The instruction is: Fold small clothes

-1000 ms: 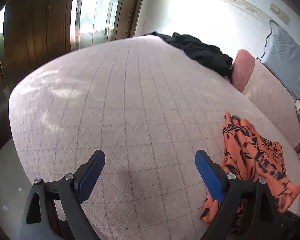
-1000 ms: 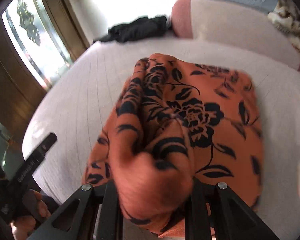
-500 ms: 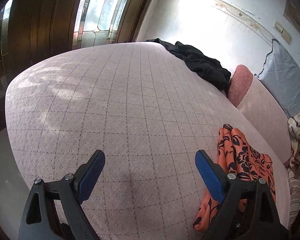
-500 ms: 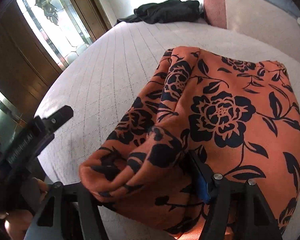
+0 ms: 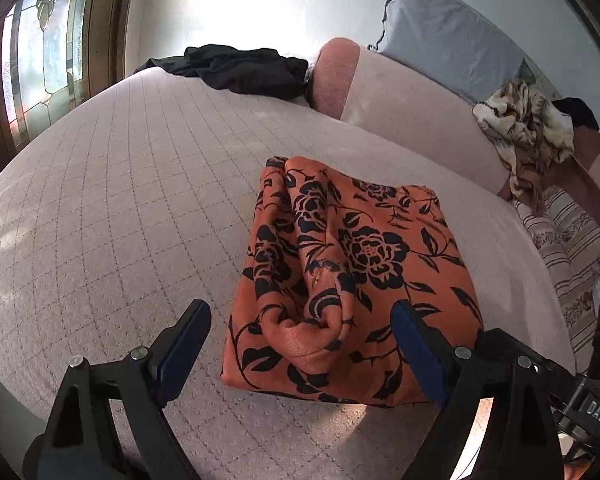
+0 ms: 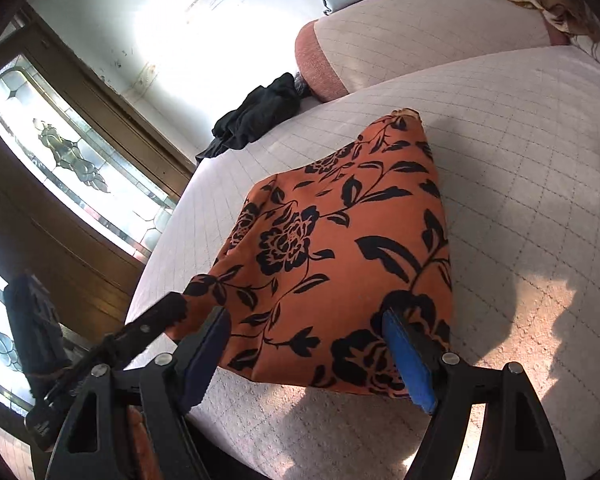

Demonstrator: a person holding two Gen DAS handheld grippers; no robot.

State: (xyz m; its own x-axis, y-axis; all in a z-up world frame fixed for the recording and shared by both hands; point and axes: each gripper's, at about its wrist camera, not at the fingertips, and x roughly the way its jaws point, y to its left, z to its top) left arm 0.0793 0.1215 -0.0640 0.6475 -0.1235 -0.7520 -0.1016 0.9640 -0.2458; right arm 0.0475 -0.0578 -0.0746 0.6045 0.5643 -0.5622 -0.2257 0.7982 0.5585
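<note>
An orange cloth with black flowers (image 5: 352,264) lies folded on the pink quilted bed (image 5: 120,208), with a rolled fold at its near edge. My left gripper (image 5: 300,312) hovers just in front of that edge. Its jaws are wide and closing, and the pads do not press the fabric. In the right wrist view the same cloth (image 6: 340,240) stretches away from my right gripper (image 6: 304,316). Those jaws are opening astride the near hem, with the pads clear of it. A finger of the left gripper (image 6: 152,320) shows at the left of that view.
A black garment (image 5: 244,68) lies at the bed's far side by a pink bolster (image 5: 412,112) and a grey-blue pillow (image 5: 448,40). A beige patterned cloth (image 5: 528,120) and striped bedding (image 5: 572,248) sit at the right. Stained-glass doors (image 5: 40,60) stand left.
My right gripper has let go of the bunched orange cloth, which now lies folded on the bed. My left gripper has swung right from bare quilt to face the cloth.
</note>
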